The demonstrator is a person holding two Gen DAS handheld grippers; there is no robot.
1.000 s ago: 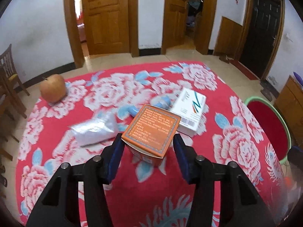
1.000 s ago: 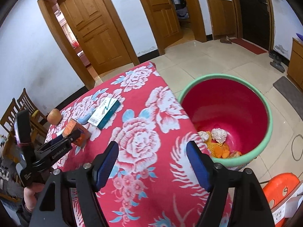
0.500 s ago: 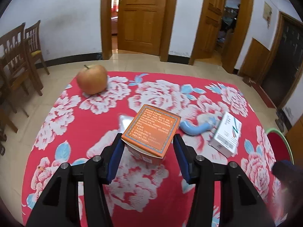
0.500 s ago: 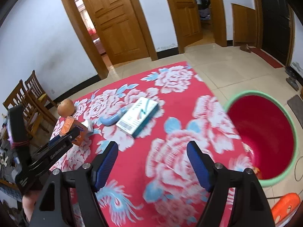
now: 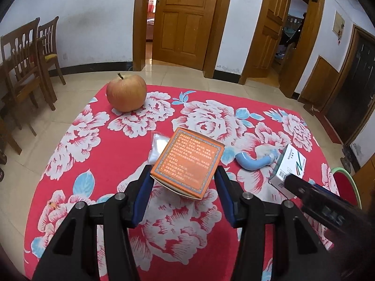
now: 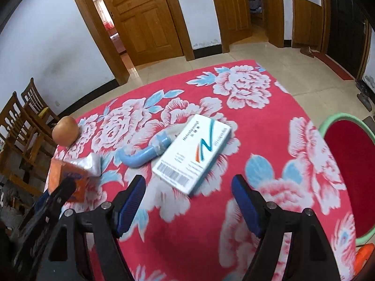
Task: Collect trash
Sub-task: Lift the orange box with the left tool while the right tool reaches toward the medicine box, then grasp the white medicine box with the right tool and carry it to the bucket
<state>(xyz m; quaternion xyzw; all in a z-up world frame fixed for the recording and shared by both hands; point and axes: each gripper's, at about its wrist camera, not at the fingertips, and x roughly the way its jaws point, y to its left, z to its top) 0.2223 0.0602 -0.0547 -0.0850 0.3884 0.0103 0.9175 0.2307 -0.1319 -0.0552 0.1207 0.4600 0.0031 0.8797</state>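
In the left wrist view, the left gripper (image 5: 185,188) was clamped on a small orange cardboard box with printed text (image 5: 187,161), its blue pads pressed to the box's two sides and the box tilted above the red floral tablecloth (image 5: 98,149). Beyond the box lay a crumpled clear plastic bag (image 5: 157,146), partly hidden behind it, then a bent pale-blue plastic tube (image 5: 254,162) and a flat white carton with a teal-and-red logo (image 5: 290,167). A round reddish apple (image 5: 126,93) stood near the far edge of the table. The dark body of the right gripper crossed the lower right corner, and the green rim of a red plastic tub (image 5: 344,175) showed at the right edge.

In the right wrist view, the right gripper (image 6: 188,201) stood wide apart and empty, aimed at the white carton (image 6: 195,155), which lay just ahead of its tips and touched the blue tube (image 6: 143,154). The red tub (image 6: 346,166) sat on the floor off the table's right side, and the orange box (image 6: 66,178) hung at the far left.

The carton looked broad and flat; if the jaws came down across its long diagonal, they would likely slip or only nudge it. A careless close could also drag the tube along. The tilted orange box might slide from the pads if swung quickly toward the tub.
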